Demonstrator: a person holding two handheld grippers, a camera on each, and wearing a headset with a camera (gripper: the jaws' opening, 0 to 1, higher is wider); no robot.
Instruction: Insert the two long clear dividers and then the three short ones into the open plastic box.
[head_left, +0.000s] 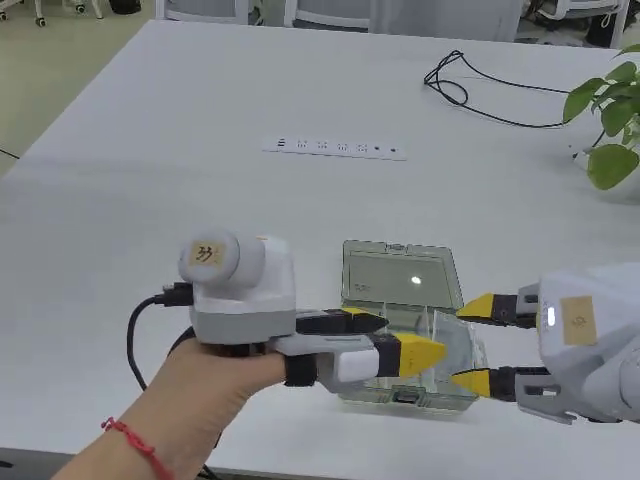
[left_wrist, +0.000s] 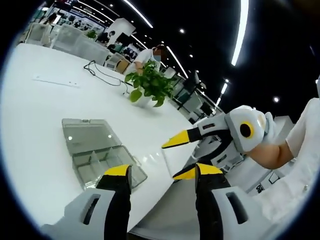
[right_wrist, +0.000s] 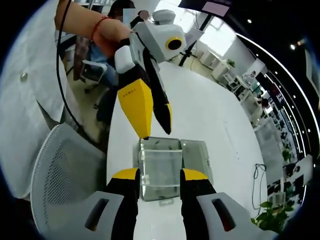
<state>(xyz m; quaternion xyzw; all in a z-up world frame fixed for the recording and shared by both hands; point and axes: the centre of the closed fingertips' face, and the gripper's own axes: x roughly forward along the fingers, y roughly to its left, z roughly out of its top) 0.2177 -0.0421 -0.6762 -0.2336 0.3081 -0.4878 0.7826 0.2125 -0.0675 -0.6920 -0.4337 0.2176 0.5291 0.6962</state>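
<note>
The left gripper (head_left: 413, 336) sits in a hand (head_left: 215, 385) with a red string bracelet (head_left: 137, 446) at the wrist. Its two jaws stand apart with nothing between them. In the left gripper view the same gap (left_wrist: 162, 172) is bare, and the open plastic box (left_wrist: 82, 172) lies off to the outer side of the left-hand jaw, not between the two. Clear dividers (left_wrist: 93, 159) show inside the box; I can't count them from here.

The right gripper (head_left: 473, 343) faces the other way, jaws spread wide, one yellow tip to each side of the box's near end. In the right gripper view (right_wrist: 161, 175) the box (right_wrist: 160, 192) lies straight ahead and reaches into the gap between the jaws. Whether either tip touches its wall, I can't tell. The lid (right_wrist: 198, 155) is folded back flat on the table, beyond the right-hand jaw.

The left gripper (right_wrist: 156, 134) comes down toward the far end of the box in that view, its tips just above the rim, opposite the right gripper's jaws. From the left gripper's side, the right gripper (left_wrist: 172, 160) points in just ahead of its right-hand jaw.

The box (head_left: 400, 398) and its lid (head_left: 400, 275) rest on a white table (head_left: 150, 200). Well beyond both sets of jaws are a white power strip (head_left: 335, 147), a black cable (head_left: 470, 95) and a potted plant (head_left: 610, 120).
</note>
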